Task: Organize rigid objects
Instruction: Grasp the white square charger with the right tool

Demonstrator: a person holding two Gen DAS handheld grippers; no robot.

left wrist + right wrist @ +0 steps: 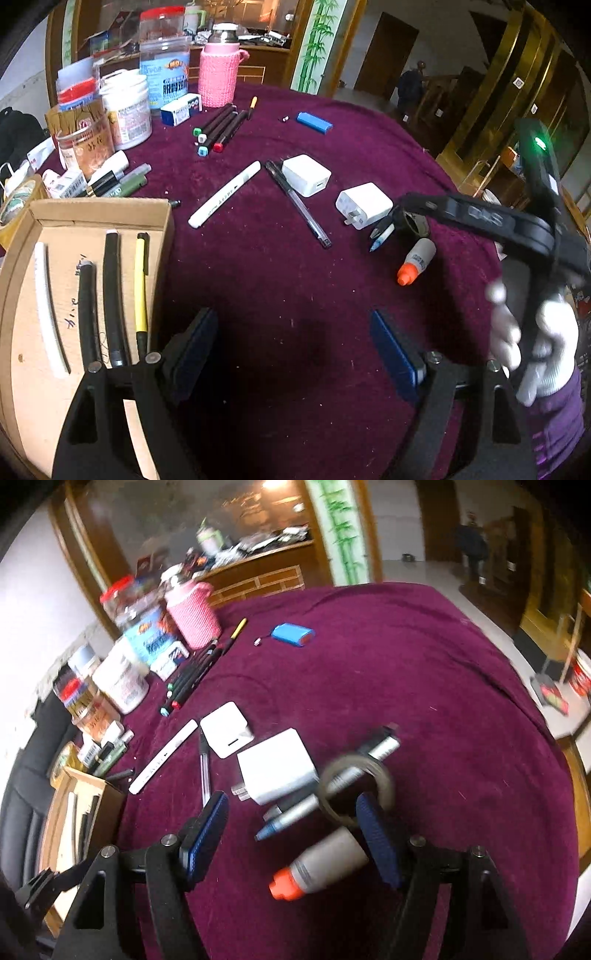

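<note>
A dark red cloth (295, 280) is covering the round table, with jars and a pink knitted bottle sleeve (218, 75) crowding its far left edge and a cardboard box (99, 210) sitting at the near left. The box is already holding four long things laid side by side, among them a yellow pen (140, 284), all running the same way along its length. The left gripper (295, 354) is hovering over bare cloth just beside the box, its jaws standing wide apart with nothing between them. The right gripper (291, 834) is also standing open and empty, and it is hanging directly over a loose cluster: a small bottle with an orange cap (317, 867), a blue-tipped pen (291, 818) and a tape ring (356, 790). The bottle is lying between the right pads, close to the right-hand one, its long axis running slantwise across the gap with the cap pointing toward the camera's lower left. The right hand (532, 343), in a white glove, is clearly the nearer of the two to this cluster; the left one is well apart from it. A white marker (225, 194) and two white chargers (364, 205) are still lying mid-table, between both tools.
</note>
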